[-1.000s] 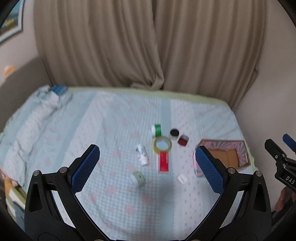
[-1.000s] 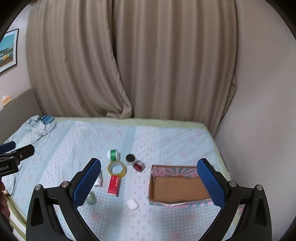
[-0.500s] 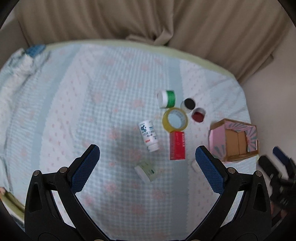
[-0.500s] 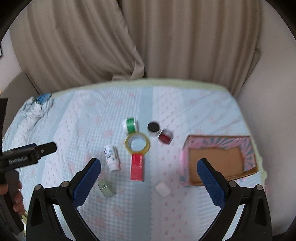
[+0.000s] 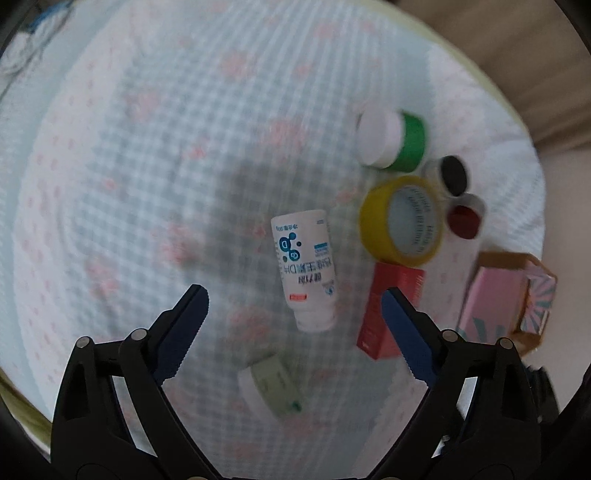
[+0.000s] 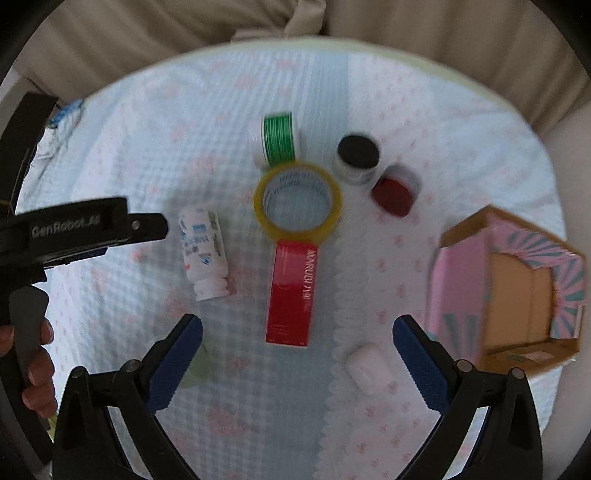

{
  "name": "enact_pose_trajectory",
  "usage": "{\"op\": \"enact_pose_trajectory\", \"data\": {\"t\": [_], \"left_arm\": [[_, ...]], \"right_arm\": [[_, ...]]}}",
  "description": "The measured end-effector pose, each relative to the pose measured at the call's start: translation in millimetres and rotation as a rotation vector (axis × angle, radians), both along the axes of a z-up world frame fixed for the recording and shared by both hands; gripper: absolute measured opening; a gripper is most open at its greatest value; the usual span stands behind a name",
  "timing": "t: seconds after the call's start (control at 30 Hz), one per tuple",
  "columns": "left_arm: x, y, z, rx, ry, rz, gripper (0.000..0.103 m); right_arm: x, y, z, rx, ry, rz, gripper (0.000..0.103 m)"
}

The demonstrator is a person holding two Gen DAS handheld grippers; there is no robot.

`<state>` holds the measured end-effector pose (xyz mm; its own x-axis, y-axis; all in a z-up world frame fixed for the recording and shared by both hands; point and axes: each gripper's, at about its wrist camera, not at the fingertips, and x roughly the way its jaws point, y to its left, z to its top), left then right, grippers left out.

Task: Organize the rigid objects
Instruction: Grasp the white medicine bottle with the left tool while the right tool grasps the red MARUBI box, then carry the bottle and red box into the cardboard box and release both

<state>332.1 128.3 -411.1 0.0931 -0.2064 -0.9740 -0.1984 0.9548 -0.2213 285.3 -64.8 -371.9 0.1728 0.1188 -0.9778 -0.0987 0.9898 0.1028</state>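
Several small objects lie on a light blue bedspread [image 5: 147,147]. A white pill bottle [image 5: 304,269] lies on its side, just ahead of my open, empty left gripper [image 5: 293,295]; it also shows in the right wrist view [image 6: 203,251]. A pale green jar [image 5: 275,384] lies between the left fingers. A red box [image 6: 293,291] lies ahead of my open, empty right gripper [image 6: 297,325], with a yellow tape roll [image 6: 297,201] beyond it and a white case [image 6: 369,367] near the right finger. An open pink cardboard box [image 6: 517,288] stands at the right.
A green-and-white jar [image 6: 277,138], a black-lidded jar [image 6: 358,155] and a red-lidded jar [image 6: 393,192] sit behind the tape. Beige curtains [image 6: 295,22] hang beyond the bed's far edge. The left gripper's body [image 6: 74,229] and the hand holding it are at the right view's left.
Both grippers have dropped toward the bed and tilted down; the objects now loom larger. The left one has closed in on the pill bottle, the right on the red box.
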Motion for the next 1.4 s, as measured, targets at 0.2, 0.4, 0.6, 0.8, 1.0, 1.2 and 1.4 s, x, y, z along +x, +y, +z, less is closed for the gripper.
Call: {"op": "enact_pose_trajectory", "data": {"t": [0.2,0.4,0.6,0.8,1.0,1.2,1.4], "left_arm": [[21,-13,-55,0.020,0.087,0.028,0.085],[31,-24,-89,0.054,0.144,0.040,0.071],[31,-34,-98,0.020,0.134,0.027,0.048],[38,-48,-104,0.030,0.119,0.010,0.048],[25,-25,-89,0.012,0.082,0.019,0.048],[19,3,-66,0.003,0.027,0.020,0.047],[6,26,-24,-0.007,-0.034,0.006,0.047]], "right_arm": [[22,5,-61,-0.017,0.121,-0.007,0.097],[35,6,-98,-0.031,0.191,0.008,0.085],[34,11,-116,-0.008,0.237,0.034,0.048],[32,26,-119,-0.023,0.234,0.053,0.039],[32,25,-117,-0.001,0.226,0.025,0.039],[23,0,-101,0.073,0.203,-0.046,0.039],[11,-16,-72,0.129,0.154,-0.113,0.039]]}}
